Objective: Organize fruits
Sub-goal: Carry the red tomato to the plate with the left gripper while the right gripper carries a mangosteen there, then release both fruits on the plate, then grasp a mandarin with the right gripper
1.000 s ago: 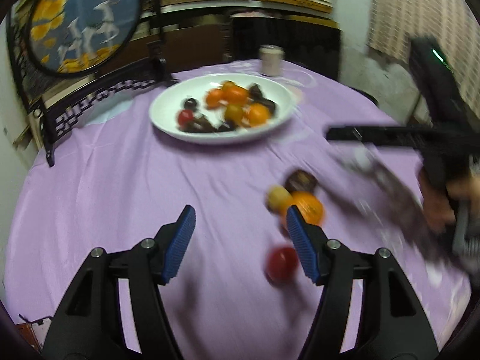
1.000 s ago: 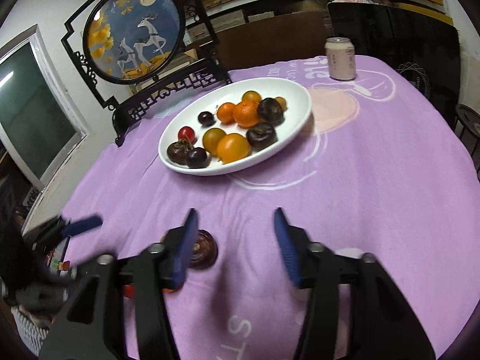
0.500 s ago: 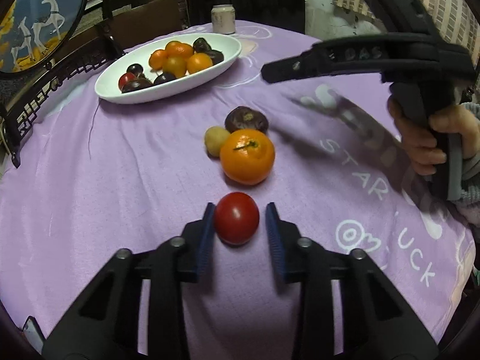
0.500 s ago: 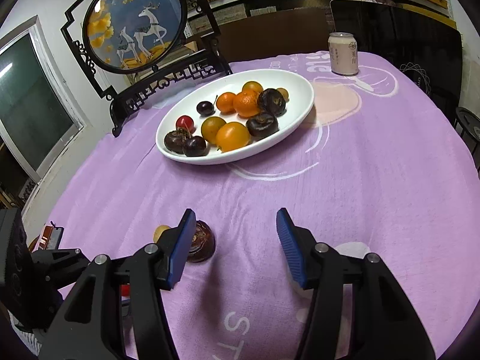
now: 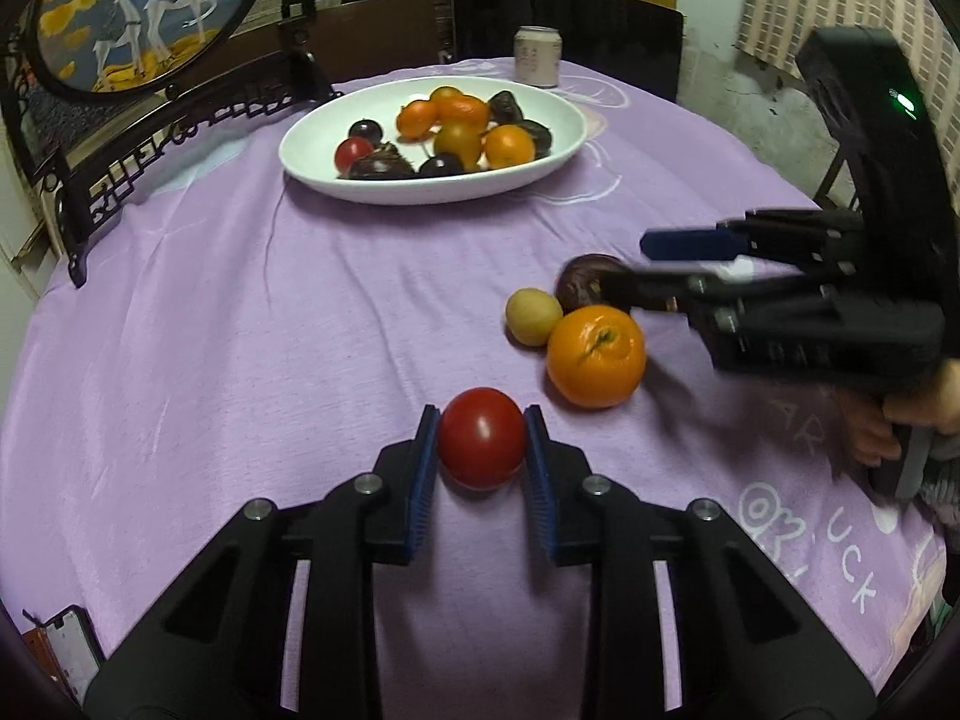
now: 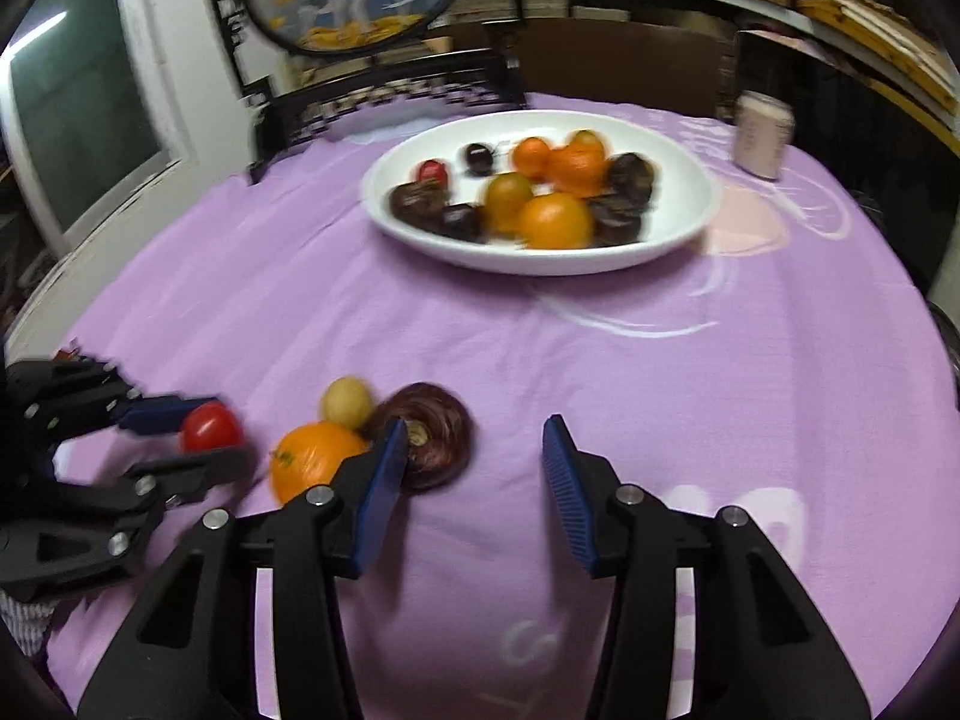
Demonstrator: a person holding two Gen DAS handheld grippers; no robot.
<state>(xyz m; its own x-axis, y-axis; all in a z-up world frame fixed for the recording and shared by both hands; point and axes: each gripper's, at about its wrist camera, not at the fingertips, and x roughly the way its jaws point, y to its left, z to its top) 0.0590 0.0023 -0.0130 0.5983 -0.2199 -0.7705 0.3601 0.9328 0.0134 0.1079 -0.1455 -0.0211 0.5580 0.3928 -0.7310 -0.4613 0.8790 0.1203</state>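
Observation:
My left gripper (image 5: 480, 438) is shut on a red tomato (image 5: 481, 437), also seen in the right wrist view (image 6: 210, 427). An orange (image 5: 596, 356), a small yellow fruit (image 5: 533, 317) and a dark brown fruit (image 5: 585, 288) lie together on the purple cloth. My right gripper (image 6: 471, 450) is open; its left finger sits beside the dark brown fruit (image 6: 435, 441), with the orange (image 6: 312, 465) and the yellow fruit (image 6: 346, 402) to the left. A white plate (image 5: 312, 141) holding several fruits stands at the back, also in the right wrist view (image 6: 690, 222).
A drink can (image 5: 538, 64) stands behind the plate. A black framed round picture stand (image 5: 138, 30) is at the back left. A phone (image 5: 69, 651) lies at the table's near left edge. The purple cloth (image 5: 240, 330) covers the round table.
My left gripper closed on the red tomato. My right gripper moved down and left toward the dark brown fruit, still open.

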